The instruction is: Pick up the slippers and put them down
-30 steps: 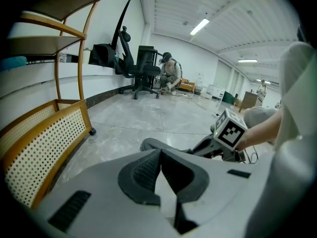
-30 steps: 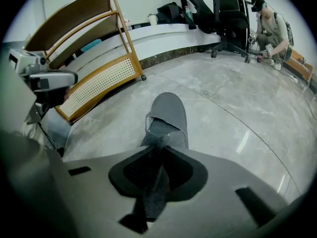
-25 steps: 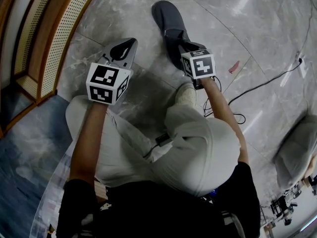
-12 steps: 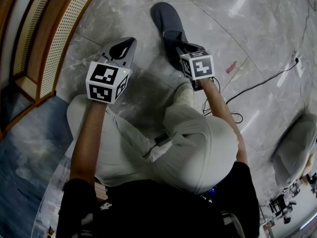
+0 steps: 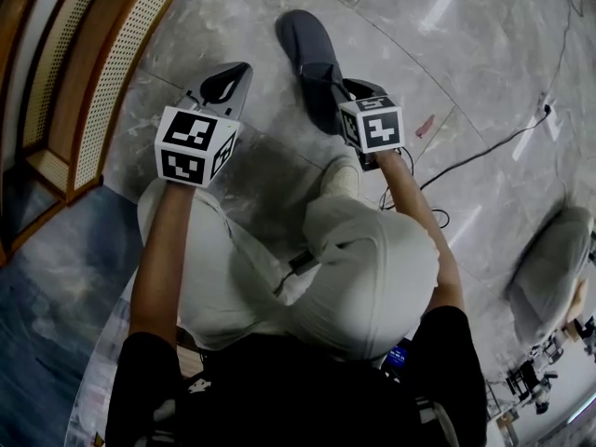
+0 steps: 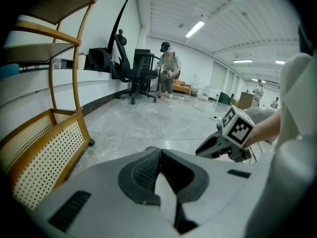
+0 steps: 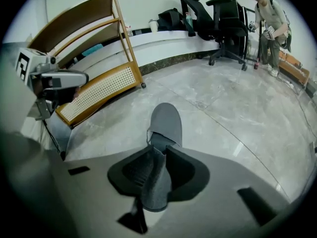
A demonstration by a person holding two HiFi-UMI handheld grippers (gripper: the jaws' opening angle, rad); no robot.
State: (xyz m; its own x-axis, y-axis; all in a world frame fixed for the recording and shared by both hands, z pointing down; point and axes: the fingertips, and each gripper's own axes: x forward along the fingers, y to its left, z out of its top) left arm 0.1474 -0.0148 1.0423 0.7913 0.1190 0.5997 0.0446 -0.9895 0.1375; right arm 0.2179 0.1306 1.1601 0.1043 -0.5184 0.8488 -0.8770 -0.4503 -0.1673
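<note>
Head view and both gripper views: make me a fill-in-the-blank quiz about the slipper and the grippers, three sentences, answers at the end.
1. The slipper clamped in the right gripper is ____ in colour.
2. It is held by its ____, with the toe pointing away from the person.
3. The left gripper has its jaws together with ____ between them.

Missing words: grey; heel; nothing.

Note: the right gripper's jaws have just been closing further, with the slipper between them.
</note>
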